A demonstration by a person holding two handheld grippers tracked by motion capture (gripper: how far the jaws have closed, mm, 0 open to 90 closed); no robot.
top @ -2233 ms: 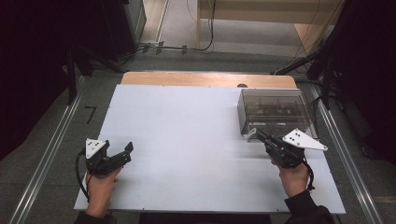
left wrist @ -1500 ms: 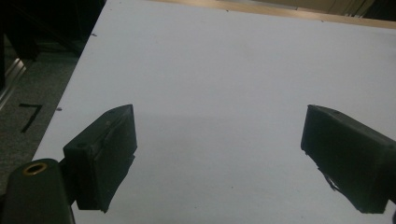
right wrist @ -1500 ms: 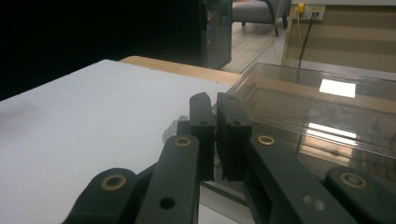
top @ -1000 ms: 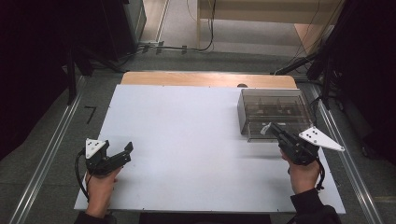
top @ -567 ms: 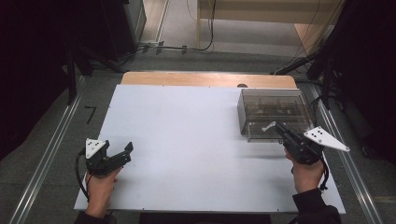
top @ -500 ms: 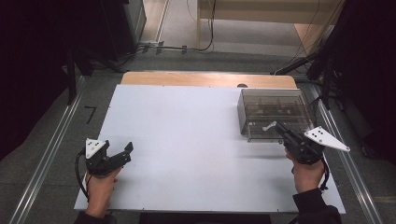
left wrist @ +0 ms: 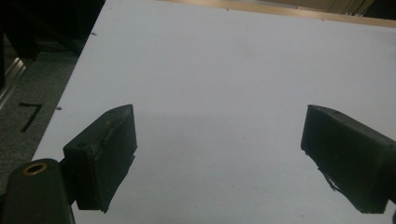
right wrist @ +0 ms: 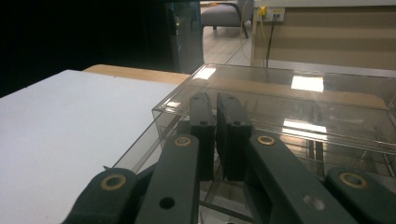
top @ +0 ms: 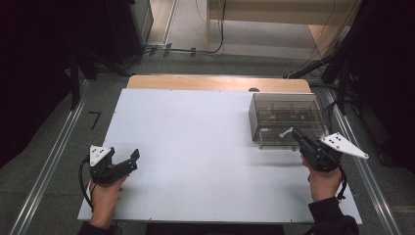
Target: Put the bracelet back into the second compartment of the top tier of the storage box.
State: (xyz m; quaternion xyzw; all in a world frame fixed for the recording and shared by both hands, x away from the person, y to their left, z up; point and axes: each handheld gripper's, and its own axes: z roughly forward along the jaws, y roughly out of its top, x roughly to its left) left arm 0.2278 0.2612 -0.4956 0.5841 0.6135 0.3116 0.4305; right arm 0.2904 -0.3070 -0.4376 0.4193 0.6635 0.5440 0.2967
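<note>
A clear plastic box (top: 288,115) with compartments stands at the right of the white table top (top: 195,147). My right gripper (top: 292,133) is at the box's near edge, pointing at its front wall. In the right gripper view its jaws (right wrist: 215,105) lie shut against each other just below the box's lid (right wrist: 299,93), and I see nothing between them. My left gripper (top: 132,161) rests low at the table's near left corner. Its jaws (left wrist: 219,158) stand wide open over bare table, holding nothing.
A strip of wooden table edge (top: 215,83) runs behind the white top. Metal rails (top: 49,161) flank the table on both sides, and dark equipment and cables sit on the floor beyond. A small "7" mark (left wrist: 30,115) is on the floor at the left.
My right gripper has moved to the right and a little farther away, along the box's near side. My left gripper has stayed where it was.
</note>
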